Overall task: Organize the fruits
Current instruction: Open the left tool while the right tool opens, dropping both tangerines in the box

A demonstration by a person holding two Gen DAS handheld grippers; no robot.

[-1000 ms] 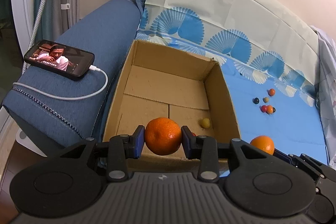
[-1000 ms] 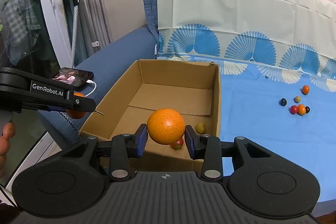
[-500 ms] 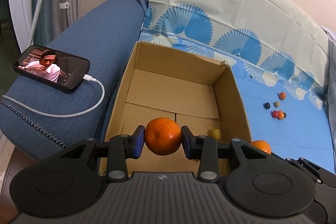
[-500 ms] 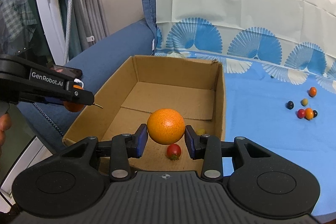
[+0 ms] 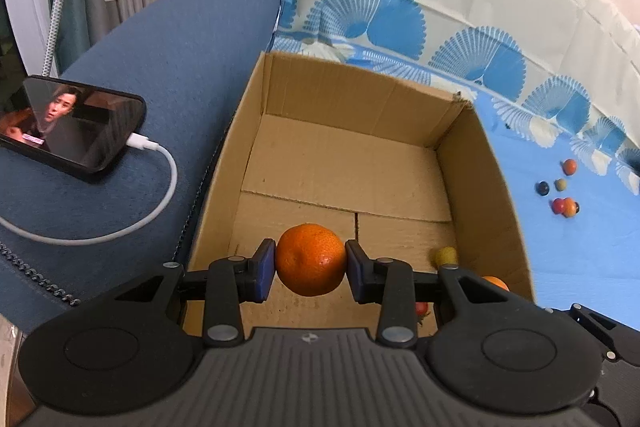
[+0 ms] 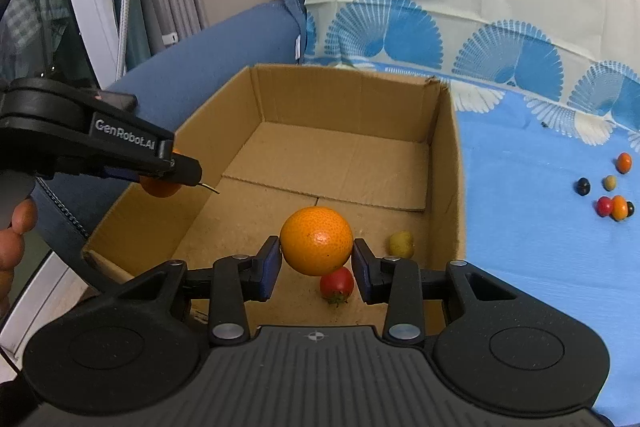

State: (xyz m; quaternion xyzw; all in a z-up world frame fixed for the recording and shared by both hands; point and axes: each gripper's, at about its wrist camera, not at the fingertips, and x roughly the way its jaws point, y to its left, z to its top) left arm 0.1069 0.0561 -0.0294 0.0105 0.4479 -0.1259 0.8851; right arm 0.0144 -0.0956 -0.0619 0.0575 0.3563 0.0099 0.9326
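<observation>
My left gripper (image 5: pixel 310 270) is shut on an orange mandarin (image 5: pixel 310 259) and holds it above the near left part of an open cardboard box (image 5: pixel 460 131). My right gripper (image 6: pixel 316 265) is shut on a second orange (image 6: pixel 317 241) above the near right part of the same box (image 6: pixel 448 155). A red cherry tomato (image 6: pixel 337 285) and a small yellow fruit (image 6: pixel 401 243) lie on the box floor. The left gripper also shows in the right wrist view (image 6: pixel 160 183), over the box's left wall.
Several small fruits (image 6: pixel 608 193) lie on the blue cloth (image 6: pixel 540 247) right of the box. A phone (image 5: pixel 68 127) with a white cable (image 5: pixel 120 223) rests on the blue sofa arm (image 5: pixel 172 67) left of the box. A wall and curtain stand behind.
Both grippers have moved forward and over the box with their oranges still held. The box floor and the tomato now show more fully.
</observation>
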